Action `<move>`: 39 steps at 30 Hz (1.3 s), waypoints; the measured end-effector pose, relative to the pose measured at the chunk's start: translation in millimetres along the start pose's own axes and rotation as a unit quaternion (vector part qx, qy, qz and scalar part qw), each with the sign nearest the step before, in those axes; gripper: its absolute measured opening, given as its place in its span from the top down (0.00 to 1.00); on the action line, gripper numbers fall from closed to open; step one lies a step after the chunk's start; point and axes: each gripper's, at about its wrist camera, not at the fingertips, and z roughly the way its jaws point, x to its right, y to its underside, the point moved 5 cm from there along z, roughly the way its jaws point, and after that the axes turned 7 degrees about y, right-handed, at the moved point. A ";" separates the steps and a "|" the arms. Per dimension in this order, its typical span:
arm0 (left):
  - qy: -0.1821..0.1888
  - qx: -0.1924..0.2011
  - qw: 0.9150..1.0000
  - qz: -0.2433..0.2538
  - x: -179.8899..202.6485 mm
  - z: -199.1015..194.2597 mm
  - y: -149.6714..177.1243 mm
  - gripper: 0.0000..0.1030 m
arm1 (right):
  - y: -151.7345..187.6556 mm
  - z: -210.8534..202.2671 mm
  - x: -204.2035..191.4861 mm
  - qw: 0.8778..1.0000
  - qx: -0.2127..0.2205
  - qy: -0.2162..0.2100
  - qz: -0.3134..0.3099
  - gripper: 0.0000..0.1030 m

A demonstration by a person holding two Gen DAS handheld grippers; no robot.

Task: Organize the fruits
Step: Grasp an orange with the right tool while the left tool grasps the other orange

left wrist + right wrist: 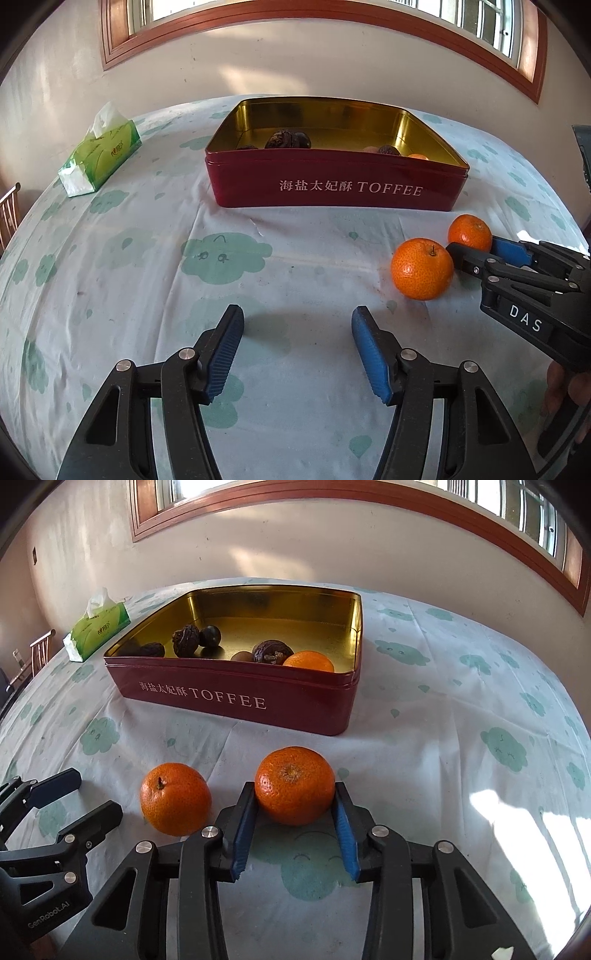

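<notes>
A red TOFFEE tin (332, 184) (229, 698) with a gold inside stands on the table. It holds several dark walnuts and small fruits (186, 638) and one orange (310, 661). Two more oranges lie in front of it. My right gripper (295, 794) has its blue pads against both sides of the right orange (294, 784), which rests on the cloth; this shows in the left wrist view (469, 232). The other orange (175, 797) (422, 267) lies free beside it. My left gripper (297, 321) is open and empty, left of the oranges.
A green tissue pack (99, 151) (98, 626) lies at the back left. The table carries a pale cloth with green cloud prints (225, 256). A chair back (40, 646) stands past the left edge. A wall with a window is behind.
</notes>
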 end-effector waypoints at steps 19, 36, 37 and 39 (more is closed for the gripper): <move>0.037 0.001 0.999 0.031 63.4 3.3 4.9 0.40 | 38.1 -21.9 70.5 0.997 -0.001 0.040 0.061 0.65; 0.026 0.001 0.999 0.032 73.2 28.1 -19.7 0.40 | 42.3 -24.0 86.3 0.996 -0.002 0.043 0.075 0.64; 0.027 0.001 0.999 0.033 73.0 29.2 -20.9 0.40 | 42.2 -24.2 86.4 0.996 -0.002 0.042 0.075 0.64; 0.030 0.001 0.999 0.035 72.6 29.8 -22.1 0.41 | 42.1 -24.3 86.3 0.996 -0.002 0.041 0.076 0.64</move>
